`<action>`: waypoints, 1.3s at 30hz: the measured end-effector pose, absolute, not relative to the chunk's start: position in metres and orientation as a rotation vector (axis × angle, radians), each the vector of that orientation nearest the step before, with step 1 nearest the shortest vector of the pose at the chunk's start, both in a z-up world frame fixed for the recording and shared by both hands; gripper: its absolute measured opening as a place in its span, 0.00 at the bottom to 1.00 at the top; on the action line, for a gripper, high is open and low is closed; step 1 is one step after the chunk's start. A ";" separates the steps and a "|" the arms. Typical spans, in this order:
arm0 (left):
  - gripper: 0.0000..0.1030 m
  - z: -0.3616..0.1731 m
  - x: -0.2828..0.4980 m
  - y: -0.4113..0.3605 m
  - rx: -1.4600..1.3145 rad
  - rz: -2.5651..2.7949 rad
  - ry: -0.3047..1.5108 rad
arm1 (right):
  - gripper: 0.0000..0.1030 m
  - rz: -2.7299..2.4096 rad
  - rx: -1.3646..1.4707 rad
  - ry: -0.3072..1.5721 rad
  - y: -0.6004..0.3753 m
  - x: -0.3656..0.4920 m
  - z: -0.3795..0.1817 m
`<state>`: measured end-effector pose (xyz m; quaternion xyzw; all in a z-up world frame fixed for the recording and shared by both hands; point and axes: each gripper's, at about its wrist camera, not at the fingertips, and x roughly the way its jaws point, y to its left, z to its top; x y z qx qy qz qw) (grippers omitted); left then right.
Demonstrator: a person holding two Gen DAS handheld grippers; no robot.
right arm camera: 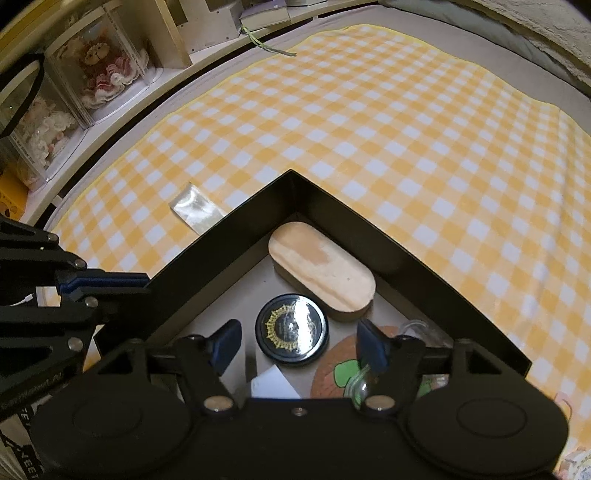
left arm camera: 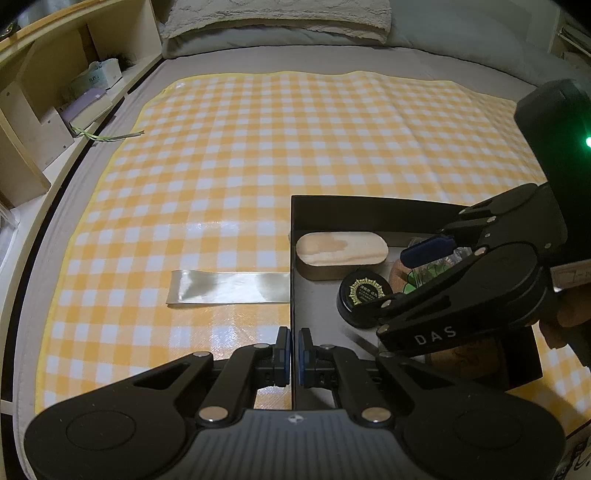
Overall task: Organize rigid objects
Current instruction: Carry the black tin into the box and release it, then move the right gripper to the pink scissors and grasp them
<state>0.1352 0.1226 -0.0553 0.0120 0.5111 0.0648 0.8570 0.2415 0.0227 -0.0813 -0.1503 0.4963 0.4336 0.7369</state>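
A black open box (left arm camera: 369, 202) (right arm camera: 354, 206) sits on the yellow checked cloth. Inside lie an oval wooden box (left arm camera: 341, 247) (right arm camera: 320, 271), a round black tin with a gold emblem (left arm camera: 364, 295) (right arm camera: 291, 329), a cork coaster with a green print (right arm camera: 334, 373) and a white card (right arm camera: 271, 382). My left gripper (left arm camera: 294, 347) is shut on the box's left wall; it also shows in the right wrist view (right arm camera: 110, 282). My right gripper (right arm camera: 299, 347) is open above the black tin, holding nothing; it also shows in the left wrist view (left arm camera: 417, 273).
A strip of clear tape (left arm camera: 229, 288) (right arm camera: 197, 210) lies on the cloth left of the box. A wooden shelf with books and boxed dolls (left arm camera: 55, 103) (right arm camera: 99, 70) runs along the left. A pillow (left arm camera: 277, 18) lies at the far end.
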 end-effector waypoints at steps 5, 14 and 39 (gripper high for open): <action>0.04 -0.055 0.135 0.123 0.024 0.137 1.074 | 0.68 0.940 -0.320 1.090 0.019 0.240 -0.079; 0.04 -0.055 0.135 0.121 0.025 0.148 1.076 | 0.68 0.941 -0.245 1.065 -0.005 0.241 -0.057; 0.04 -0.054 0.134 0.119 0.047 0.159 1.069 | 0.98 0.899 -0.014 0.734 -0.111 0.211 0.041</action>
